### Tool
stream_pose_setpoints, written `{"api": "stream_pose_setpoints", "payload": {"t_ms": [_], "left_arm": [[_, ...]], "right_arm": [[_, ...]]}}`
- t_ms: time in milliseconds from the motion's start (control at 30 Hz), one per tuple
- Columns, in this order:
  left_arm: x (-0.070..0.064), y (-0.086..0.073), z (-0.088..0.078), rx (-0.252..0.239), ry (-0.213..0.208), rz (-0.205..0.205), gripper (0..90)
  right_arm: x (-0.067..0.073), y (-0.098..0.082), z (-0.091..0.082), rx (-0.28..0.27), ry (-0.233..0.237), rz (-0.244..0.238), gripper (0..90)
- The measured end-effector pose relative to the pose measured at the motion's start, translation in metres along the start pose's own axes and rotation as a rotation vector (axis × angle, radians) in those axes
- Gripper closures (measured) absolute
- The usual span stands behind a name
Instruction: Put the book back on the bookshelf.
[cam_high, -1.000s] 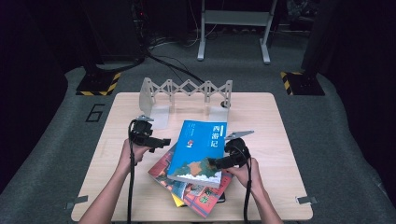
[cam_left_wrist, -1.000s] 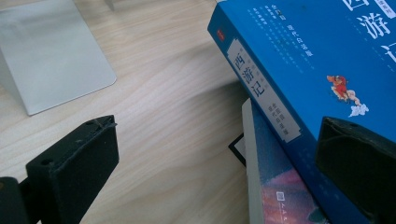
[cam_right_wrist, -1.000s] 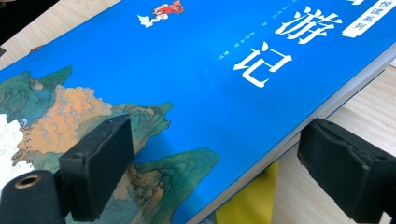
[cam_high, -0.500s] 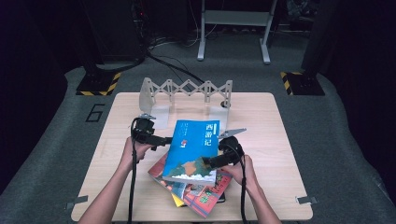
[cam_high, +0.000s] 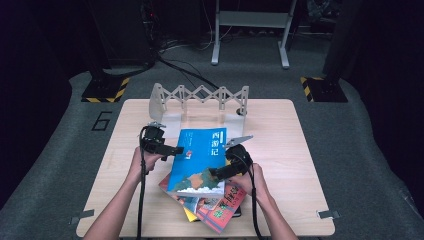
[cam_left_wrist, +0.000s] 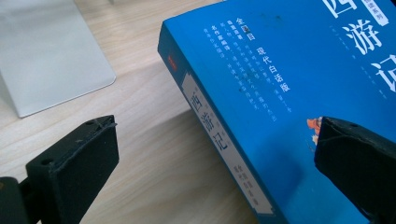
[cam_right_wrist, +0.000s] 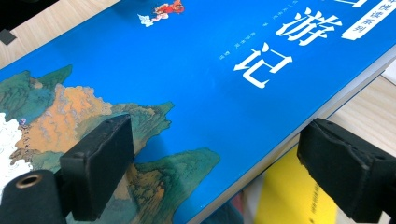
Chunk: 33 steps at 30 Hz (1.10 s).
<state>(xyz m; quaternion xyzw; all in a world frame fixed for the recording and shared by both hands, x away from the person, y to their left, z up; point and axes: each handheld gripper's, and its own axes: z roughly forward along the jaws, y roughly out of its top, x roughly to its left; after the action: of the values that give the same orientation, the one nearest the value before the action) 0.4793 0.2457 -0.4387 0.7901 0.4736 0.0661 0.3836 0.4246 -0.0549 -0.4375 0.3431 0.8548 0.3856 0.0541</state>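
Blue book is held from both sides on top of a small pile at the near middle of the worktop. Its spine edge is gripped by the left tool, whose jaws are seen in the left gripper view with one above the cover and one below, spread to the book's thickness. Its open-page edge is straddled by the right tool; in the right gripper view one jaw is laid on the painted mountains of the cover and the other is set under the page edge. A red book and a yellow book are stacked beneath it. A white folding book rack is stood at the far side of the worktop, well apart.
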Motion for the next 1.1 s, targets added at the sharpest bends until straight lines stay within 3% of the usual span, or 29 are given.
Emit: {"api": "stream_pose_setpoints", "payload": {"t_ms": [167,433,700,767,833,967,1100], "left_arm": [[0.002,-0.001,0.002,0.014,0.010,-0.001,0.0],[0.005,-0.003,0.007,0.019,-0.018,-0.016,0.0],[0.010,-0.007,0.012,0.013,-0.081,-0.044,0.0],[0.011,-0.008,0.016,0.003,-0.120,-0.074,0.0],[0.011,-0.008,0.016,0.006,-0.124,-0.070,0.0],[0.011,-0.009,0.022,0.007,-0.177,-0.094,0.0],[0.010,-0.010,0.024,-0.010,-0.177,-0.109,0.0]], "right_arm": [[0.004,0.003,0.004,-0.003,0.002,-0.010,10.5],[0.008,0.006,0.008,-0.001,0.007,-0.024,10.6],[0.010,0.008,0.011,-0.004,0.009,-0.027,10.7],[0.011,0.009,0.011,-0.006,0.008,-0.026,10.7],[0.011,0.009,0.012,-0.005,0.007,-0.024,10.7],[0.011,0.009,0.012,-0.003,0.010,-0.029,10.7],[0.011,0.009,0.012,-0.007,0.014,-0.023,10.9]]}}
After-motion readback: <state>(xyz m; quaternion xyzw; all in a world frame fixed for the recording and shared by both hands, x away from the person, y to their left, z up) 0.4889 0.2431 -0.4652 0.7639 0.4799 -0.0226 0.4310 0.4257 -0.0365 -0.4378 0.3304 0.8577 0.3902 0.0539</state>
